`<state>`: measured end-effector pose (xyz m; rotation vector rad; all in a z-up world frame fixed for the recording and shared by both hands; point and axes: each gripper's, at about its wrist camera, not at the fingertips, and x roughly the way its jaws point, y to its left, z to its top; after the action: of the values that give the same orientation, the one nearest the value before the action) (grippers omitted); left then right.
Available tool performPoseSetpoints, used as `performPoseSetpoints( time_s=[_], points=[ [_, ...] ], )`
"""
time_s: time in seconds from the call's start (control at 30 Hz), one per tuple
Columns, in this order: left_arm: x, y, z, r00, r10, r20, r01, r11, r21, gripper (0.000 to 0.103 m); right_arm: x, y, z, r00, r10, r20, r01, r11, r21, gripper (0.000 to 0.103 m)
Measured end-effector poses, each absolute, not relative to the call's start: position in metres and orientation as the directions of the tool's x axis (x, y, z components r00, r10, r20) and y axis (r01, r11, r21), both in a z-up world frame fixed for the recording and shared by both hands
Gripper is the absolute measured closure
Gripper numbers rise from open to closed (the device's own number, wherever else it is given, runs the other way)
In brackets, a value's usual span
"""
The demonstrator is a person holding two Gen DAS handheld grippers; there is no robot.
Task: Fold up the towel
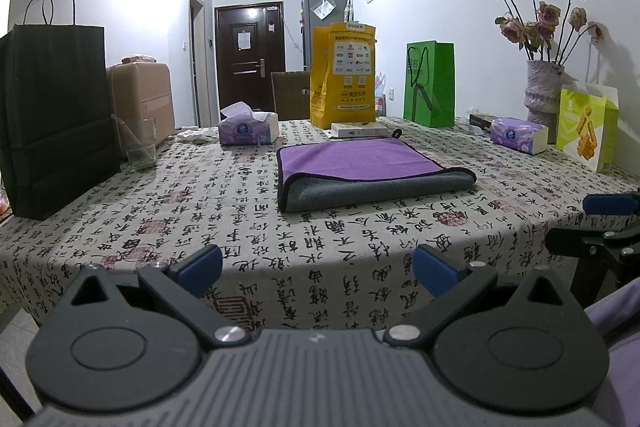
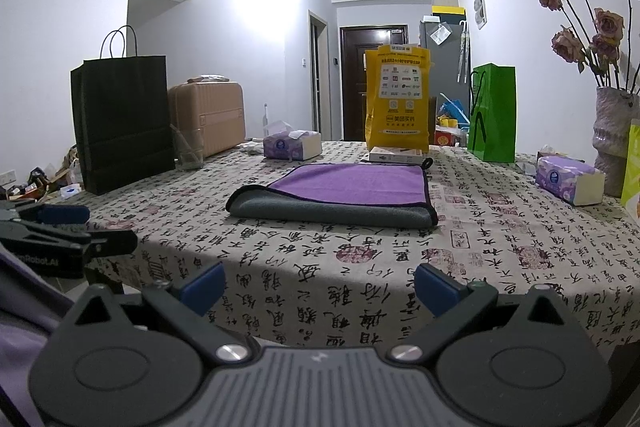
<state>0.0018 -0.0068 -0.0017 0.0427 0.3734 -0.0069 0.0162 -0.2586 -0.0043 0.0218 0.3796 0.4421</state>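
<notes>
Both grippers, left gripper [image 1: 316, 267] and right gripper [image 2: 318, 283], spread wide and empty at the table's [image 1: 240, 227] near edge, well short of the towel [image 1: 360, 171], already doubled mid-table, probably awaiting another fold.

Tall yellow paper bag [image 2: 398, 99] reads "美团买药" under two QR-style squares, "24" in its top line; black left gripper [image 2: 64, 223] body reads "nRobot.AI", start cut off. Calligraphy-print tablecloth [image 1: 248, 227] characters not legible as text.

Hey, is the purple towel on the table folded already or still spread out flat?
Folded at least once. The towel shows a purple layer lying over a grey one, with a rounded fold along its near edge. Both jaws are open and hold nothing.
</notes>
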Motion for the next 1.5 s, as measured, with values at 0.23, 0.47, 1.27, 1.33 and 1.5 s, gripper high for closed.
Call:
performPoseSetpoints(
  time_s=[0.23,0.47,1.27,1.33,1.5],
  points=[
    [0.002,-0.008,-0.002,0.931,0.001,-0.364,0.016,0.999,0.043,0.000,0.016,-0.259,-0.004,0.834,0.422,-0.355,-0.414,0.904,0.103,0.002],
    [0.002,-0.007,-0.002,0.934,0.005,-0.358,0.017,0.998,0.057,0.000,0.018,-0.258,-0.006,0.832,0.425,-0.356,-0.416,0.903,0.105,0.002],
    [0.035,0.002,-0.003,0.931,0.087,-0.353,-0.051,0.993,0.110,0.000,0.048,-0.255,-0.015,0.828,0.395,-0.397,-0.382,0.917,0.115,0.002],
    [0.040,0.001,-0.004,0.929,0.090,-0.360,-0.053,0.992,0.113,0.000,0.054,-0.255,-0.017,0.824,0.387,-0.415,-0.374,0.920,0.115,0.002],
    [0.051,-0.002,-0.007,0.921,0.091,-0.378,-0.046,0.991,0.125,0.000,0.069,-0.259,-0.019,0.819,0.372,-0.438,-0.363,0.926,0.108,0.002]
  ],
)
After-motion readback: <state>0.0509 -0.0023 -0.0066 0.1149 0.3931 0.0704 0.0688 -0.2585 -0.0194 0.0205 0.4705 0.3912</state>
